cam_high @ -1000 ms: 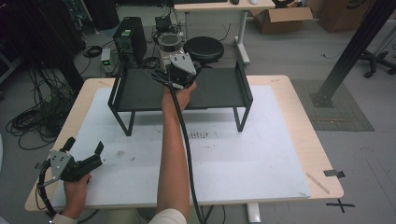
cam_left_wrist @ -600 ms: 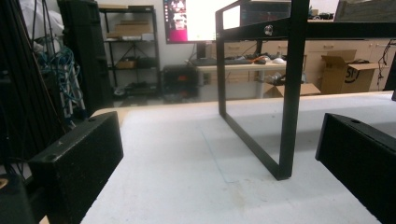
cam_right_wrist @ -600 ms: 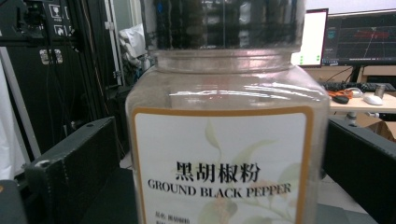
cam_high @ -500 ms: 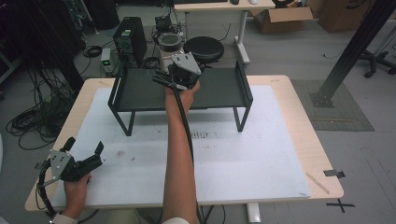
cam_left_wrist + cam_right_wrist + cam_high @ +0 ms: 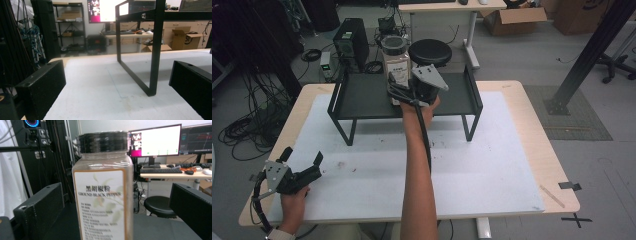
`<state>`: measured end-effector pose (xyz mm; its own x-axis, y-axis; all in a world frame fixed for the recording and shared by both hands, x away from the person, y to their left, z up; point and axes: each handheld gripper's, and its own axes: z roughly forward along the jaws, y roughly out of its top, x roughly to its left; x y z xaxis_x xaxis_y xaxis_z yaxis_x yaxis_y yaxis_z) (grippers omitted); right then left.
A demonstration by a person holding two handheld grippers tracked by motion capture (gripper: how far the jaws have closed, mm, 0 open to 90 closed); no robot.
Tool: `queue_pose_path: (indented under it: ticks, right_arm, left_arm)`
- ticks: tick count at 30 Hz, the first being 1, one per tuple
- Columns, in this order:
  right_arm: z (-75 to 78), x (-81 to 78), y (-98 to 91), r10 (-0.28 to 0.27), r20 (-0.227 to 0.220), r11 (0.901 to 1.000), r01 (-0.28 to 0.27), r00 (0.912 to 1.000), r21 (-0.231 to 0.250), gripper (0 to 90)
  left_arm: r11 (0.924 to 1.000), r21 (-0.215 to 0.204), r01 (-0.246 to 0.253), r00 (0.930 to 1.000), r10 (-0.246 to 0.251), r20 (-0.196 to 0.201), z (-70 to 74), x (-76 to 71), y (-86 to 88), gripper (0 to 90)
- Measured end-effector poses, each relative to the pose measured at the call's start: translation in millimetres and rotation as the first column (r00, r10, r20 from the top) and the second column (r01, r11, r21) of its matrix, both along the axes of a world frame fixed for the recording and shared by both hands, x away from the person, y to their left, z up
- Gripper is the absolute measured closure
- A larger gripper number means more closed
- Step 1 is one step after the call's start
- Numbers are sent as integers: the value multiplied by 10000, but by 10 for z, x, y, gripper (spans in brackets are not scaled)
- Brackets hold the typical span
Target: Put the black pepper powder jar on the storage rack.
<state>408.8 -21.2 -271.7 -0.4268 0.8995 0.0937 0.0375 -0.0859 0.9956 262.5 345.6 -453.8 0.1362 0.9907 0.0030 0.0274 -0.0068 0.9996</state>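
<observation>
Your left gripper (image 5: 302,169) is black, with two blocky matte jaws that have a small hole near each tip, and it carries a grey three-cornered plate dotted with small screws. A black cable loops from it beside your wrist, where you wear a pale band. Your right gripper (image 5: 404,95) matches it, grey plate on top, its black cable trailing down along your bare forearm.

A round black stool (image 5: 430,52) and a computer tower (image 5: 349,42) stand behind the table (image 5: 532,140).
</observation>
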Motion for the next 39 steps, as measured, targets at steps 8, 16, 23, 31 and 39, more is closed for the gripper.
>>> queue_pose_path:
  ticks: [8, 16, 23, 31, 39]
  right_arm:
    - [-60, -231, -285, 71, 308, 10000, -69, 9995, -67, 0]
    - [-116, -498, -567, 105, 750, 9995, -82, 9971, -313, 0]
    - [-231, -722, -811, -79, 1019, 9993, 115, 9948, -352, 0]
    - [-360, -899, -1016, -345, 1074, 9982, 396, 9936, -456, 0]
    - [-594, -1039, -1192, -588, 988, 9971, 633, 9934, -433, 0]
  left_arm:
    - [10000, 17, 1, 10000, -1, -16, 0, 1, -1, 12]
    - [10000, 37, 3, 10000, -3, -22, 1, 1, -3, 12]
    - [10000, 74, -1, 10000, 1, -28, 1, 1, -1, 12]
    - [10000, 27, 1, 10000, -1, -8, 0, 1, -2, 11]
    - [10000, 29, 6, 10000, -6, 2, 0, 1, -1, 11]
